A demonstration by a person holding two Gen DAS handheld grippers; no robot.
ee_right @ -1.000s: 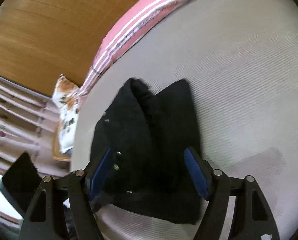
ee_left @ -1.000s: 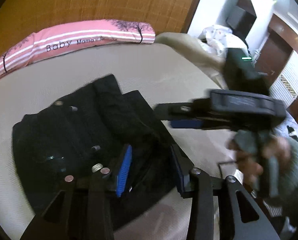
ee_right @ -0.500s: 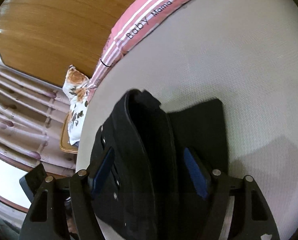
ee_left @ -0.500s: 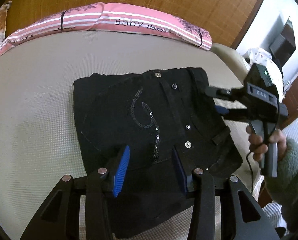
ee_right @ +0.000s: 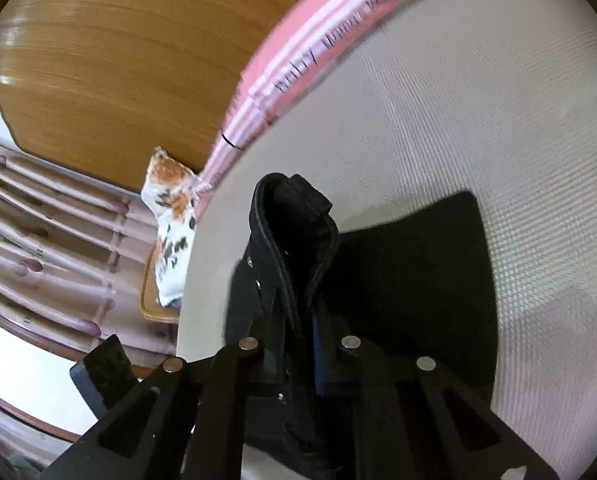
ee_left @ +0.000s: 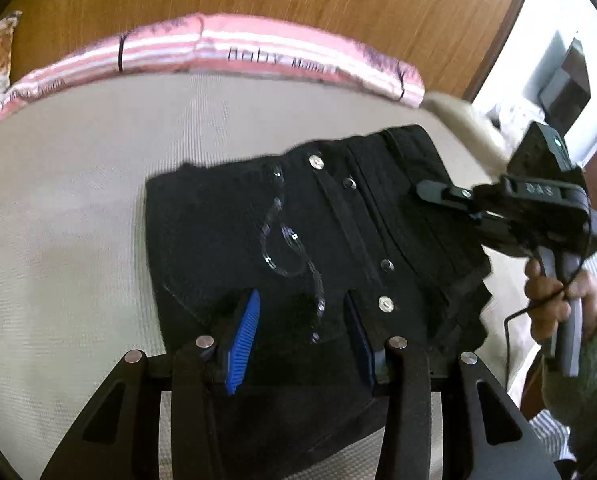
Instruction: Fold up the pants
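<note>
Right gripper (ee_right: 298,356) now clamped on pants (ee_right: 410,280) waistband — left gripper (ee_left: 300,332) wide.

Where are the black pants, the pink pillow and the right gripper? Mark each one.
black pants (ee_left: 258,240): left wrist view, front panel by the sequins.
pink pillow (ee_left: 258,46): left wrist view, striped middle.
right gripper (ee_right: 298,344): right wrist view, shut on the pants' edge.

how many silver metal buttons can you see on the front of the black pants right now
4 on the black pants: one at the far waistband, one just below it, two nearer the left tongs at and. Folds may hide others.
</note>
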